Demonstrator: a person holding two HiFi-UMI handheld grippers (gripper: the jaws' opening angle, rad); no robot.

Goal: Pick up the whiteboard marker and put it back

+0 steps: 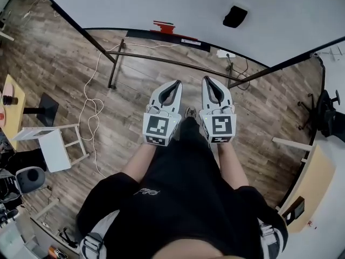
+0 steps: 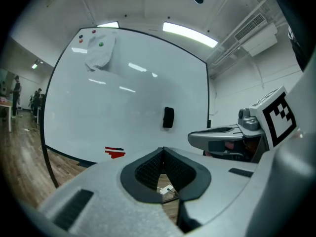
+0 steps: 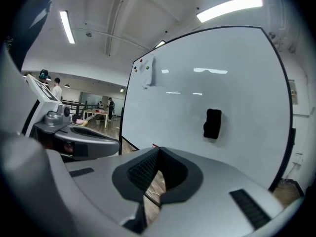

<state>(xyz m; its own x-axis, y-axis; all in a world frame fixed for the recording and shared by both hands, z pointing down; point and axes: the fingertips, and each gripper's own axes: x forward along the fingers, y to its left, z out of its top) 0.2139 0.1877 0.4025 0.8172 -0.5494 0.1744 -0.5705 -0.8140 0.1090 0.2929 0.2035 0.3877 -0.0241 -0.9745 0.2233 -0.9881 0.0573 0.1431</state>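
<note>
A large whiteboard (image 1: 178,4) stands ahead of me. On its bottom ledge lie red marker-like pieces (image 1: 163,26) (image 2: 114,152), too small to make out singly. Both grippers are held side by side in front of the person's body, pointing at the board and well short of it. In the head view, my left gripper (image 1: 177,83) is shut with nothing in it, its tips meeting (image 2: 163,150). The right gripper (image 1: 206,80) is also shut and empty (image 3: 158,150). Each gripper view shows the other gripper beside it.
A black eraser (image 1: 235,16) (image 2: 168,117) (image 3: 213,123) sticks to the board. A cloth (image 2: 100,53) hangs at its upper left. The stand's bars (image 1: 167,59) and a white cable (image 1: 91,107) lie on the wood floor. A white stool (image 1: 54,144) stands at the left, and a desk (image 1: 310,185) at the right.
</note>
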